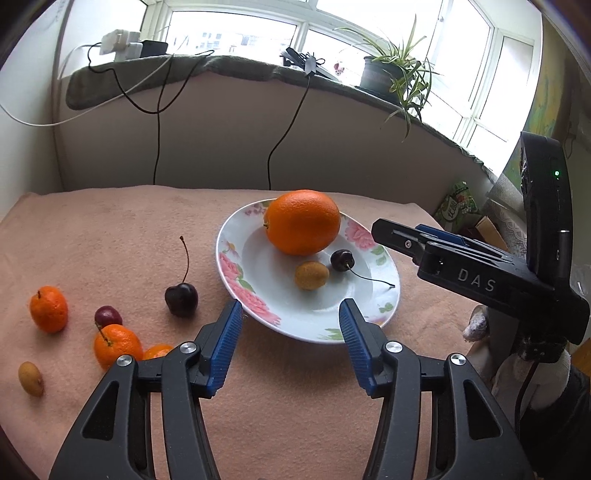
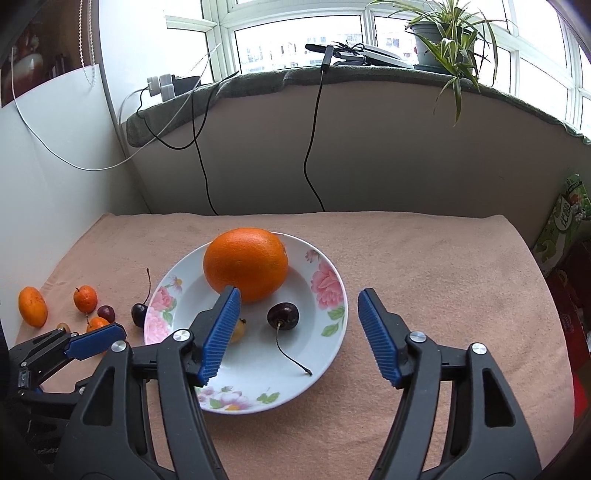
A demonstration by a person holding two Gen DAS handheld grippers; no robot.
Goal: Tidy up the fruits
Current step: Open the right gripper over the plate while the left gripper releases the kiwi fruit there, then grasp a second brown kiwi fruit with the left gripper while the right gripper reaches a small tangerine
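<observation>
A white floral plate [image 1: 258,280] [image 2: 325,325] holds a big orange [image 1: 303,221] [image 2: 245,264], a dark cherry [image 1: 342,259] [image 2: 283,315] and a small yellow-brown fruit [image 1: 311,275] [image 2: 238,330]. Loose on the pink cloth to the left lie a stemmed cherry [image 1: 181,298] [image 2: 139,314], another cherry [image 1: 108,316] [image 2: 106,313], small oranges [image 1: 48,308] [image 1: 117,346] [image 2: 85,299] [image 2: 33,307] and a yellow-brown fruit [image 1: 31,378]. My left gripper [image 1: 291,314] is open and empty at the plate's near rim. My right gripper [image 2: 299,301] is open and empty above the plate.
The pink cloth [image 1: 110,229] [image 2: 443,266] covers the table up to a beige wall with hanging cables [image 1: 284,133]. A potted plant [image 1: 391,70] [image 2: 443,33] stands on the sill. Boxes [image 2: 561,221] sit beyond the right edge.
</observation>
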